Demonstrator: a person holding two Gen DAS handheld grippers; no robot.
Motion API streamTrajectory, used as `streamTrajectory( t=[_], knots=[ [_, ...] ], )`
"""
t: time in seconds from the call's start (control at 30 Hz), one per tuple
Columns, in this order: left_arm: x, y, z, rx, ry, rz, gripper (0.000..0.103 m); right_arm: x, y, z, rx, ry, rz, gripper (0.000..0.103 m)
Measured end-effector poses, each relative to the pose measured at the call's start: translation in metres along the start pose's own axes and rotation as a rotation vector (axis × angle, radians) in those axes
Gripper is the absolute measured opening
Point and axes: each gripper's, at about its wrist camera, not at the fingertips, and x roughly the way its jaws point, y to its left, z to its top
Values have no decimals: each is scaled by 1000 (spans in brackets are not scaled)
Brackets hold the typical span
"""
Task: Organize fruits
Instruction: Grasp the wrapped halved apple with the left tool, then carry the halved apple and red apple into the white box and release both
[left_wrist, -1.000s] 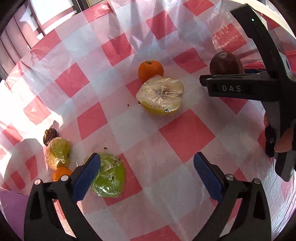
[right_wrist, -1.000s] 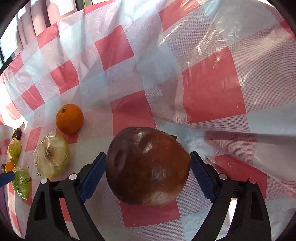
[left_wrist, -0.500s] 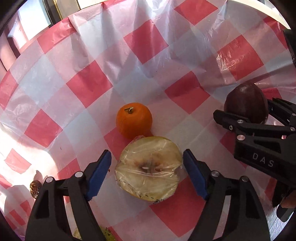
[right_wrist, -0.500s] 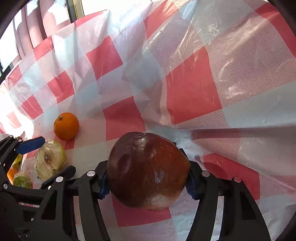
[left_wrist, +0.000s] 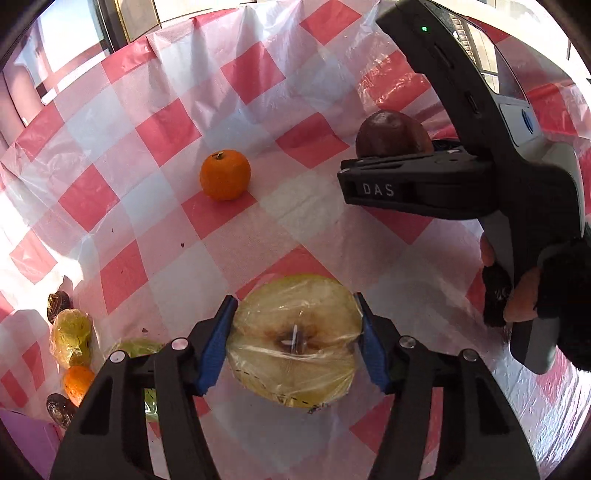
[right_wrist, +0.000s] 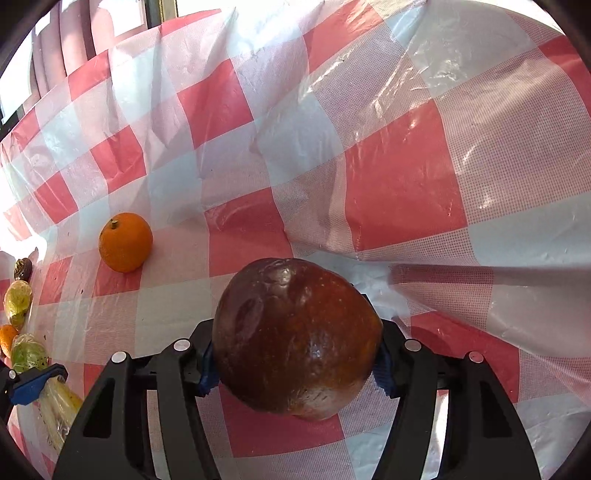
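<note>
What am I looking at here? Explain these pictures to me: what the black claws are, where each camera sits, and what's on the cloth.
No robot: a person holds a two-finger gripper in each hand, each carrying a fisheye camera looking along its fingers. In the left view, the left gripper has just closed on a wrapped apple half. In the right view, the right gripper clamps a dark red fruit. On the checked tablecloth sit an orange and, at the left edge, a cluster of small wrapped fruits.
</note>
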Motion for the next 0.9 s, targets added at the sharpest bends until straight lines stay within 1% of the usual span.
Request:
streamTrajectory(
  t=[0.13,0.23,0.33,0.4,0.47,0.53,0.73,0.9],
  knots=[
    [-30,-20,-42,-10,29,-31,62,1,2,-1,-3,1,-5,62],
    [-49,-27,-70,-13,54,-51,62,9,8,9,-7,3,-10,61],
    [-66,-31,-92,0,68,-61,62,7,9,9,-5,9,-17,61],
    [-76,-45,-104,13,71,-66,62,0,11,3,1,24,-22,61],
    [-78,-55,-107,19,68,-63,62,-10,16,-10,3,44,-22,61],
    [-85,-49,-117,6,69,-63,62,-24,25,-27,-11,59,-15,61],
    [-105,-10,-136,-100,57,-53,62,-77,67,-83,-85,120,39,61],
    [-126,14,-152,-132,29,-61,62,-108,106,-124,-169,187,70,61]
  ],
)
